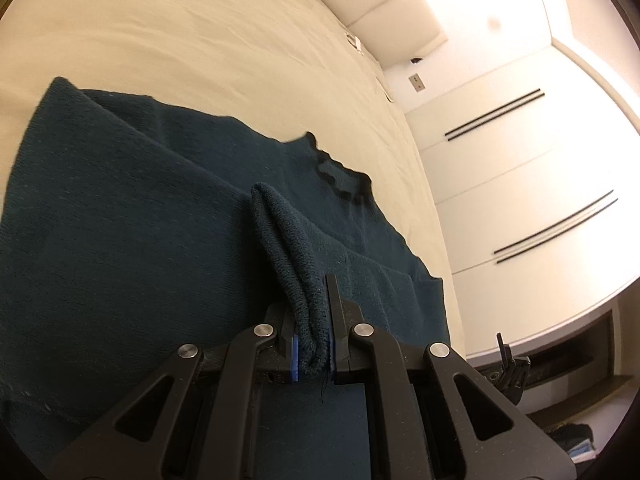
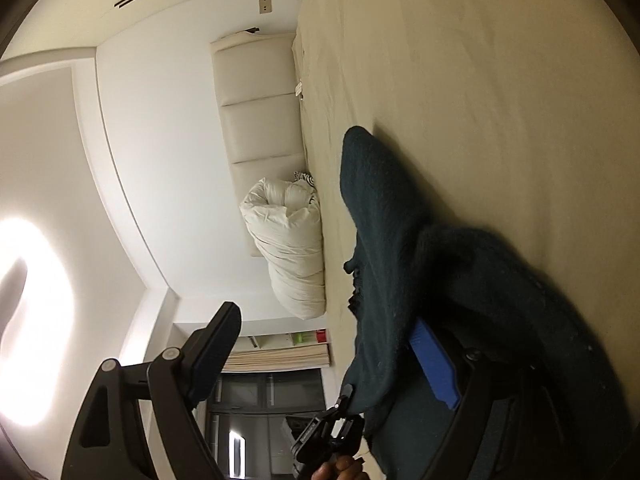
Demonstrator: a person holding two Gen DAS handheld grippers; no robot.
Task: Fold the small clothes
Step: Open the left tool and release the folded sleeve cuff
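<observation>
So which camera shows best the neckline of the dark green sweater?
The left wrist view: the sweater lies spread on the bed, its scalloped neckline fully visible. The right wrist view shows only bunched sweater, the neckline edge-on.

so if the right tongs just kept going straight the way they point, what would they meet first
Probably nothing close. The right tongs stand open and point level along the bed, with the dark sweater draped beside one finger. The first thing ahead looks like the white bundled duvet, though depth is unclear.

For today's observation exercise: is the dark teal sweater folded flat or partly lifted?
Partly lifted: the left gripper pinches a raised fold of the sweater above the bed.
</observation>
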